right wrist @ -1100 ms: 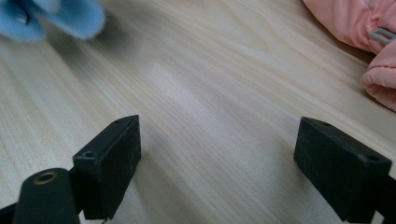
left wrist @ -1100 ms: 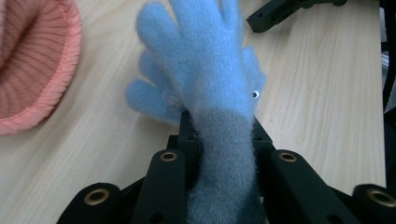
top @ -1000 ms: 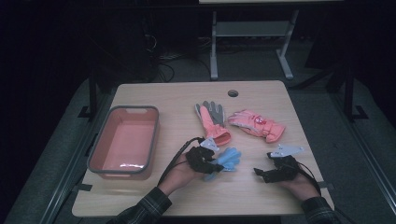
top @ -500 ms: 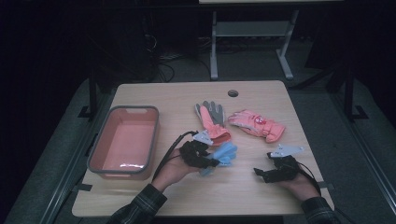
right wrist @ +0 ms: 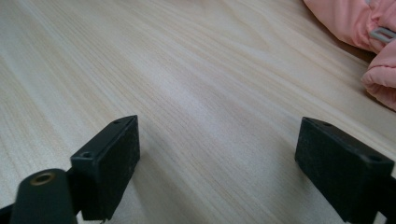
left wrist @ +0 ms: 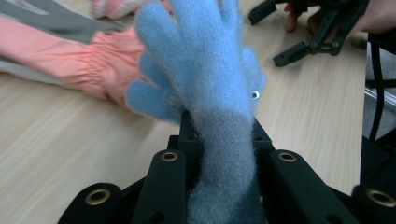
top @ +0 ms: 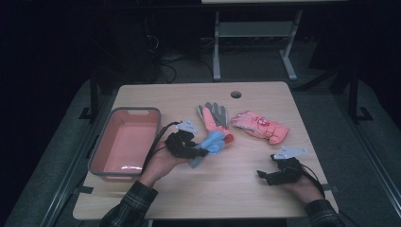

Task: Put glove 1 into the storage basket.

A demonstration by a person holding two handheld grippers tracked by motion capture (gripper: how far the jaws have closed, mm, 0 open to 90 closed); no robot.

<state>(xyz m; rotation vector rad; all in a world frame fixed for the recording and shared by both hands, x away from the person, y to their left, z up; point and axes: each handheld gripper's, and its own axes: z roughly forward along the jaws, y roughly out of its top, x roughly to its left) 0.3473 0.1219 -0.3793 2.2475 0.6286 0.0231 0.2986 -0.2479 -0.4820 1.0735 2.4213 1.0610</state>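
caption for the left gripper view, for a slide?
Left gripper shut on a fuzzy blue glove, held above the wooden table beside an orange-and-grey glove.

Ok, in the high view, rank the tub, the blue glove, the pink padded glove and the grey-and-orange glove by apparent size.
1. Tub, clearly largest.
2. Pink padded glove and grey-and-orange glove: too alike to rank.
3. Blue glove, smallest, though the left hand-held gripper clamps and hides part of it.
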